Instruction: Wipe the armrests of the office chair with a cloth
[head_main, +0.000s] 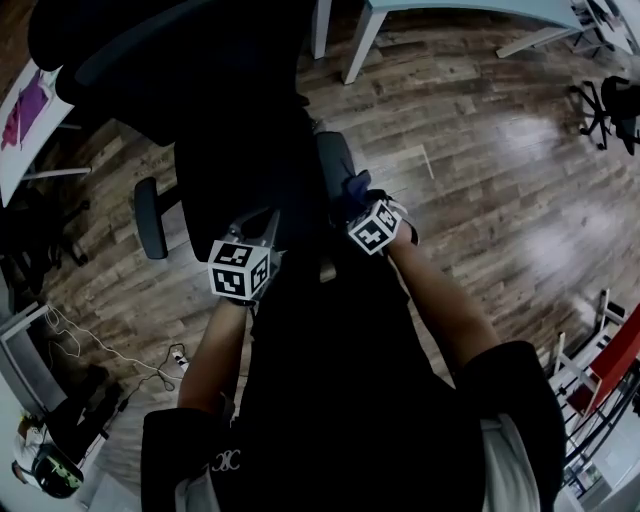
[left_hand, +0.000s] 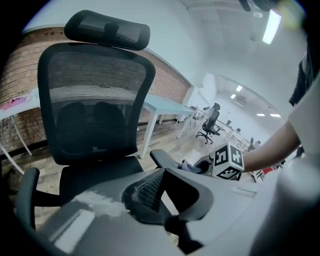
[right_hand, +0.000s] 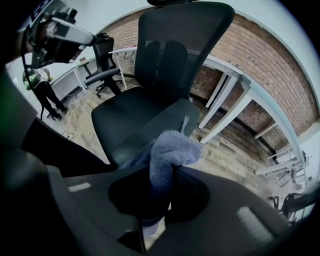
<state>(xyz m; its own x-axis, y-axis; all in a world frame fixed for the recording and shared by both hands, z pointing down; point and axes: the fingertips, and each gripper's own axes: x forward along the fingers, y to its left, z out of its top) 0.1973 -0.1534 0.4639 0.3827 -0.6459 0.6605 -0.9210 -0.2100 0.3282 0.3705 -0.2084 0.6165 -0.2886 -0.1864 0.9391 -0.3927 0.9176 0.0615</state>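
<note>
A black mesh office chair (head_main: 225, 150) stands in front of me, its seat dark in the head view. My right gripper (head_main: 362, 205) is shut on a blue-grey cloth (right_hand: 170, 147), which lies on the chair's right armrest (right_hand: 150, 125). From the left gripper view, the same cloth (left_hand: 192, 167) sits bunched on that armrest (left_hand: 164, 158), beside the right gripper's marker cube (left_hand: 229, 161). My left gripper (head_main: 262, 225) hovers over the seat's front, open, with nothing between its jaws (left_hand: 167, 187). The other armrest (head_main: 150, 230) is bare, at the left.
White desks stand behind the chair by a brick wall (right_hand: 260, 55), one desk leg (head_main: 362, 40) close to the chair back. More office chairs (head_main: 610, 110) and a red frame (head_main: 610, 365) stand at the right. Cables (head_main: 110, 350) trail over the wood floor at the left.
</note>
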